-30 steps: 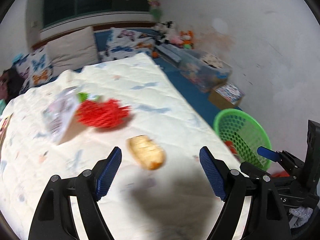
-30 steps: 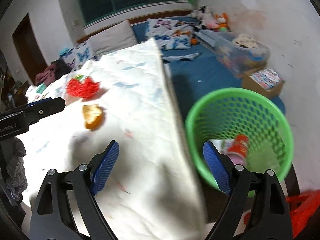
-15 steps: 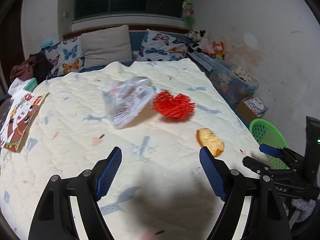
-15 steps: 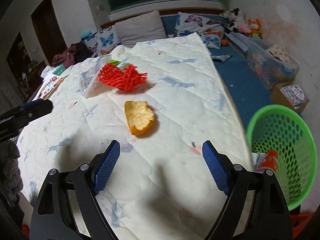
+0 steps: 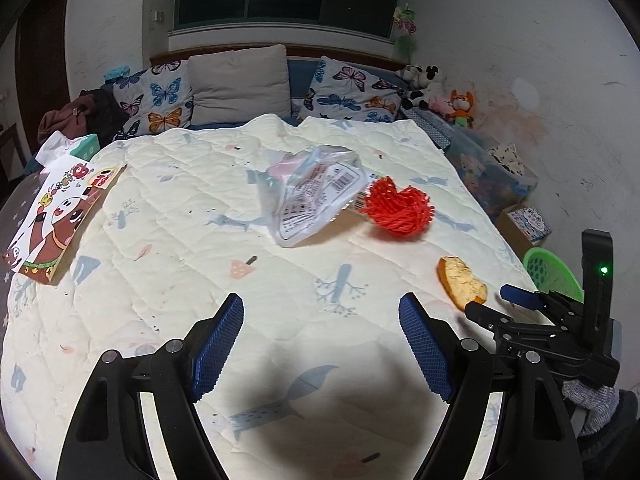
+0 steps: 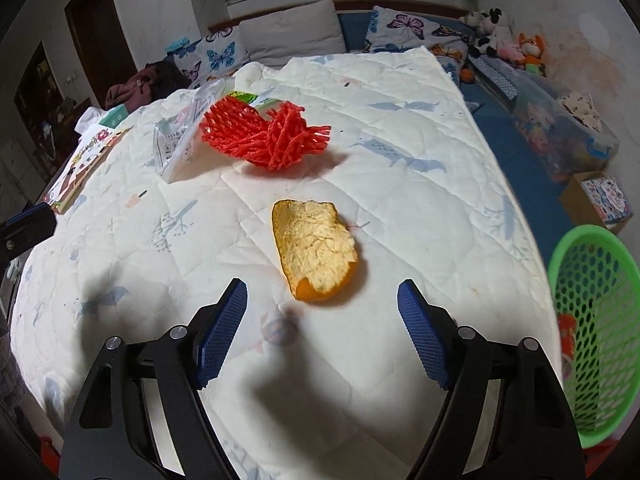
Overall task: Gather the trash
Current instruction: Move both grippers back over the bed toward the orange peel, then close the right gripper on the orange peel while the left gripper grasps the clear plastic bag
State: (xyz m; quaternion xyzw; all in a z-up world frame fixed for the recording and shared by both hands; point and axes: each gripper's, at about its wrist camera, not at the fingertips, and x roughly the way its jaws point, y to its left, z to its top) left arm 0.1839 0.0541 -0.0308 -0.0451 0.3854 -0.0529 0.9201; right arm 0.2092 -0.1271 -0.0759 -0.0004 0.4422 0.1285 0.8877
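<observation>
An orange peel [image 6: 314, 248] lies on the cream quilt [image 6: 400, 184], just ahead of and below my right gripper [image 6: 320, 285]. Its jaws are closing, and the pads touch nothing. Farther back sit a red foam net [image 6: 264, 136] and a clear plastic bag [image 6: 176, 140]. In the left wrist view, my left gripper [image 5: 320, 300] hovers open over bare quilt [image 5: 200, 240], with the bag [image 5: 316, 196], net [image 5: 398, 210] and peel [image 5: 462, 284] ahead to its right. The right gripper [image 5: 496, 302] shows beside the peel.
A green mesh basket [image 6: 596, 320] stands on the floor off the bed's right edge, with a red item [image 6: 566, 336] inside. A picture book [image 5: 60, 216] lies at the bed's left side. Pillows [image 5: 236, 84] line the headboard, and boxes [image 6: 600, 200] sit along the right wall.
Both grippers have swung left from the basket side to over the bed. The peel now sits centred in front of the right gripper, and the bag and net have come into full view.
</observation>
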